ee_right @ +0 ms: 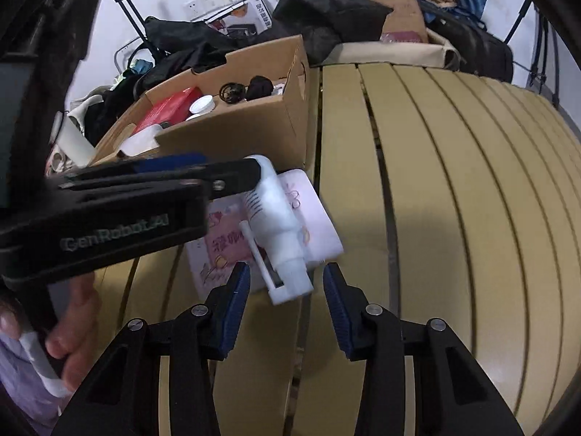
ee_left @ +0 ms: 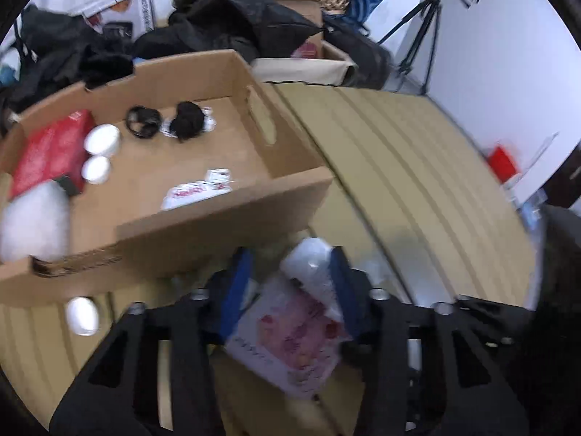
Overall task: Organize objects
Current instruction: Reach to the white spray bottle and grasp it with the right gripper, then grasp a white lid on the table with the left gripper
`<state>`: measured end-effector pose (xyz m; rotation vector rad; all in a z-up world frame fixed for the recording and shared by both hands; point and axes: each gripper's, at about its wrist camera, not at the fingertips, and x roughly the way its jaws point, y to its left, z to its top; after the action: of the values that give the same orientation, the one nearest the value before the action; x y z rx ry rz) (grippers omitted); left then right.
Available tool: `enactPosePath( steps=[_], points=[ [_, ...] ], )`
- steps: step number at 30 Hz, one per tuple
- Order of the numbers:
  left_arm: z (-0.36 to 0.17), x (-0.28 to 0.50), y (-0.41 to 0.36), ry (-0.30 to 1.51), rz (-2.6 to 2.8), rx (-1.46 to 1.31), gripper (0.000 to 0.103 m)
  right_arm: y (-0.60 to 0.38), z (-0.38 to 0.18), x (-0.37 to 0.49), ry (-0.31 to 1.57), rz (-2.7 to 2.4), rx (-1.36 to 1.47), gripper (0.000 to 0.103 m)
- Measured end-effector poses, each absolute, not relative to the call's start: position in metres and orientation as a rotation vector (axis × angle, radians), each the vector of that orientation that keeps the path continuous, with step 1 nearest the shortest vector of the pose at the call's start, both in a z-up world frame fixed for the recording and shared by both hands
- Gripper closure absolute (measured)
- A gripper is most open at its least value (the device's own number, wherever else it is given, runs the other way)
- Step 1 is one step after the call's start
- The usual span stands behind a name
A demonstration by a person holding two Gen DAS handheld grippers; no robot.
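My left gripper [ee_left: 290, 283] is shut on a white pump bottle [ee_left: 312, 265], holding it over a pink and white box [ee_left: 290, 341] on the slatted table. The right wrist view shows the left gripper [ee_right: 250, 178] clamping the bottle [ee_right: 276, 225] by its base, nozzle toward me, above the pink box [ee_right: 319, 214]. My right gripper [ee_right: 287, 290] is open, its blue pads either side of the bottle's pump head, not touching. An open cardboard box [ee_left: 203, 225] holds a red box [ee_left: 47, 149], white lids, black items and a white packet [ee_left: 196, 192].
The yellow slatted table [ee_right: 435, 218] stretches to the right. A white round lid [ee_left: 82, 315] lies on the table in front of the cardboard box. Black bags, more cardboard boxes and a wicker ball pile up behind. A tripod [ee_left: 421, 25] stands at the back right.
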<state>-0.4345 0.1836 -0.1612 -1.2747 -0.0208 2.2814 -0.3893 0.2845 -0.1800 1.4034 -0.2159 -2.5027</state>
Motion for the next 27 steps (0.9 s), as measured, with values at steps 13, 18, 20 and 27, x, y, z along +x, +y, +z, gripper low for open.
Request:
enactPosePath(
  steps=[13,18,20,27],
  points=[
    [-0.155,-0.365,0.135,-0.091,2.288,-1.335,0.09,0.286,-0.19,-0.322,-0.147,-2.5,1.497,0.074],
    [-0.151,-0.35,0.07,-0.071,2.555,-1.316,0.067,0.292,-0.186,-0.288,-0.069,-2.521,1.503,0.074],
    [-0.156,-0.358,0.055,-0.034,2.639,-1.312,0.054,0.292,-0.185,-0.288,-0.062,-2.536,1.505,0.074],
    [-0.192,-0.41,0.028,-0.184,2.656,-1.401,0.045,0.284,-0.184,-0.316,-0.09,-2.553,1.494,0.049]
  ],
)
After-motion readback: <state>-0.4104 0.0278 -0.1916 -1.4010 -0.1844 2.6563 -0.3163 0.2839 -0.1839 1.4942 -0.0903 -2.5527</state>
